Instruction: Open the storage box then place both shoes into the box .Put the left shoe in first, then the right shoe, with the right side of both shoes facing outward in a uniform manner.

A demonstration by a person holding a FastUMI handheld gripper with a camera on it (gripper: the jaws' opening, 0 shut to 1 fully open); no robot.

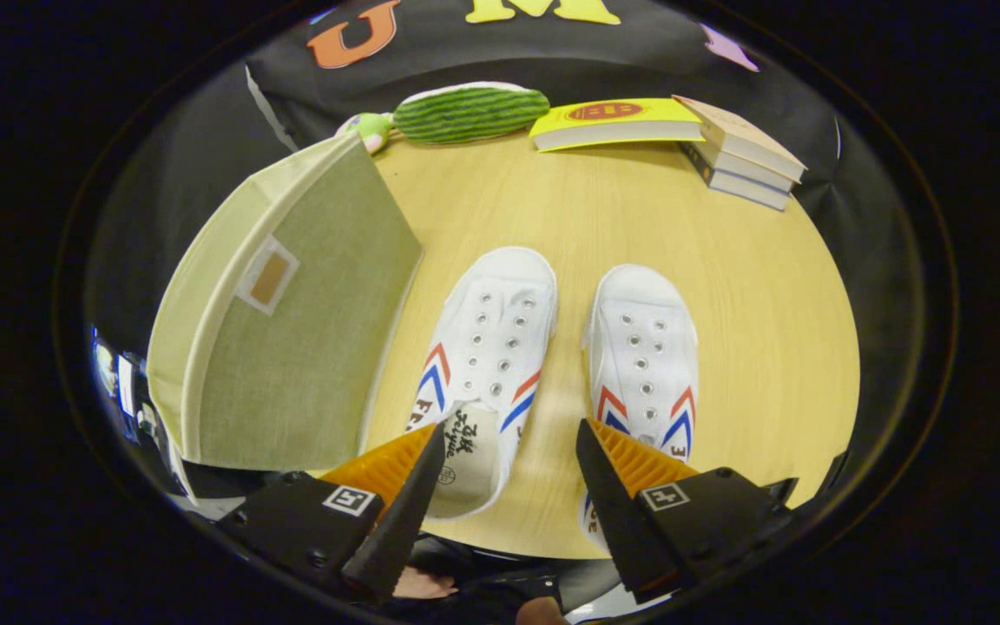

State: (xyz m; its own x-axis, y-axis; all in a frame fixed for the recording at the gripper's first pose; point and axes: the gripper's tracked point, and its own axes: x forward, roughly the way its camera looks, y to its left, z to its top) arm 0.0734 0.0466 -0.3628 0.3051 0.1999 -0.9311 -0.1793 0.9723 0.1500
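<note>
Two shoes, the left shoe (484, 365) and right shoe (644, 360), stood side by side on the table (760, 286), toes pointing away. The gripper (510, 449) hovered spread and empty above their heels. The storage box (292, 304) stood closed just left; opening it first was judged the correct procedure.

My tongs (510, 438) hang open, their pads ribbed, above a smooth, matt wood-grain tabletop (752, 330). The two white canvas shoes (487, 347) carry metal eyelets. The storage box (292, 304) on the left is coarse woven cloth. The far books (743, 148) are paper; the plush toy (465, 111) is fuzzy.
</note>
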